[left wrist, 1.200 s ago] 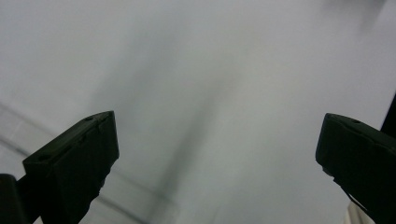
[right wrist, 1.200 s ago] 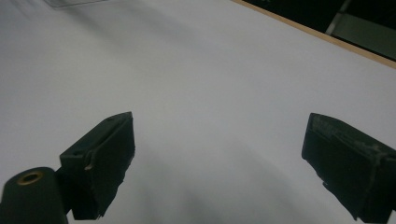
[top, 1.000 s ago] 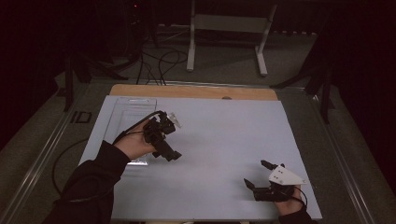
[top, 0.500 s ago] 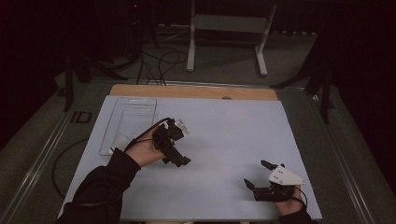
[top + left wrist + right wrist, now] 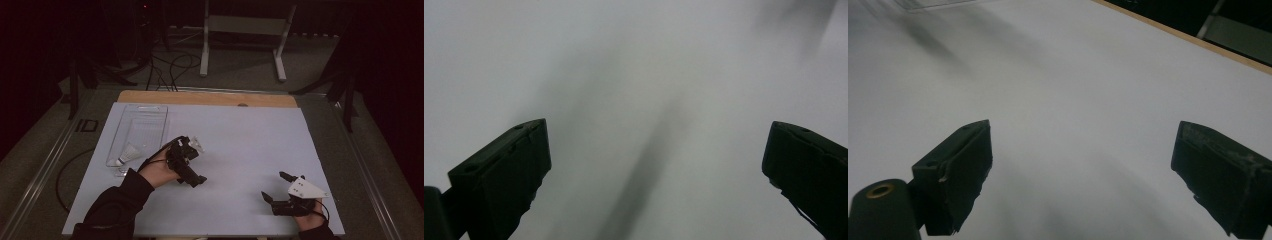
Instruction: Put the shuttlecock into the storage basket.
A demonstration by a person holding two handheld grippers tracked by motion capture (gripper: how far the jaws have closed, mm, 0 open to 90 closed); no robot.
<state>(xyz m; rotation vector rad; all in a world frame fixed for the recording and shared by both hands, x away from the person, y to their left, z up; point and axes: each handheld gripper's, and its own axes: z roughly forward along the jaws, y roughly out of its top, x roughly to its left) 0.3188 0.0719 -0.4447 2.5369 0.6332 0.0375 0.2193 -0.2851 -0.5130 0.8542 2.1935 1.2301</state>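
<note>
My left gripper (image 5: pixel 193 174) is held in a hand over the white sheet (image 5: pixel 240 145), just right of a clear plastic tray (image 5: pixel 150 114). It tilts down toward the sheet. In the left gripper view its jaws stand wide apart, so my left gripper (image 5: pixel 656 131) is open with nothing but blurred white surface between its fingers. My right gripper (image 5: pixel 274 186) rests low near the front right of the sheet, a grey three-cornered plate (image 5: pixel 305 189) on top. Its jaws also stand wide apart, leaving my right gripper (image 5: pixel 1085 132) open over bare white sheet.
The tray holds a small white object (image 5: pixel 129 152) at its near end. A wooden strip (image 5: pixel 210 98) borders the sheet's far edge, seen too as the wooden edge (image 5: pixel 1173 32). Beyond stand a white metal frame (image 5: pixel 245 30) and floor cables (image 5: pixel 165 65).
My left gripper has moved right and nearer the person, away from the tray and out over the sheet. My right gripper has stayed put.
</note>
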